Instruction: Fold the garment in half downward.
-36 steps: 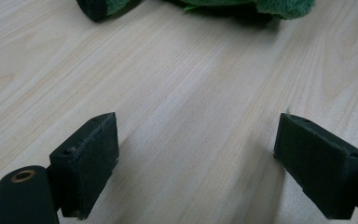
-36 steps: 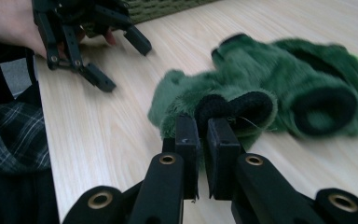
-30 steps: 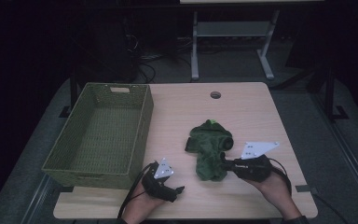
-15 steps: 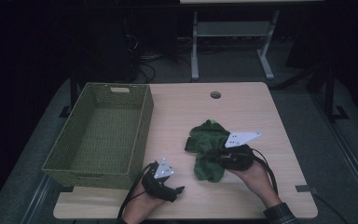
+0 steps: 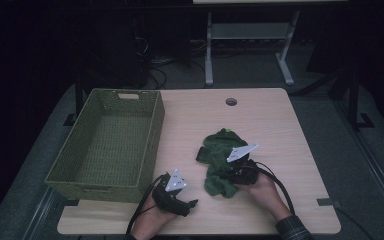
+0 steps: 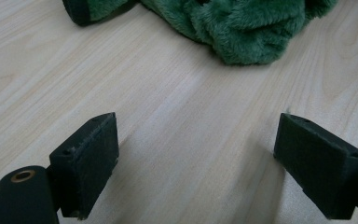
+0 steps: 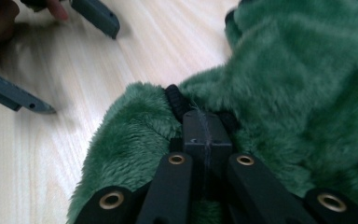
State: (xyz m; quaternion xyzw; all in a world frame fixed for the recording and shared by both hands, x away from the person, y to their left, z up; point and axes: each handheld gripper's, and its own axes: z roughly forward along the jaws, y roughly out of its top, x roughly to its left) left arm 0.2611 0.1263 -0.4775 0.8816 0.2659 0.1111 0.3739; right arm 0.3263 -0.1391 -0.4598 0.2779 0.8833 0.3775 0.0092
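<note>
The right gripper [image 5: 231,172] has moved left and down onto the green fleece garment [image 5: 219,160], its jaws just closing, apparently pinching the fabric.

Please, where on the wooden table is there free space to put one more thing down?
The light wooden table is bare behind the fluffy green cloth, around the round cable hole, and along its right edge. The green woven basket is empty. It is crowded in front, around the left gripper, right gripper and cloth.
</note>
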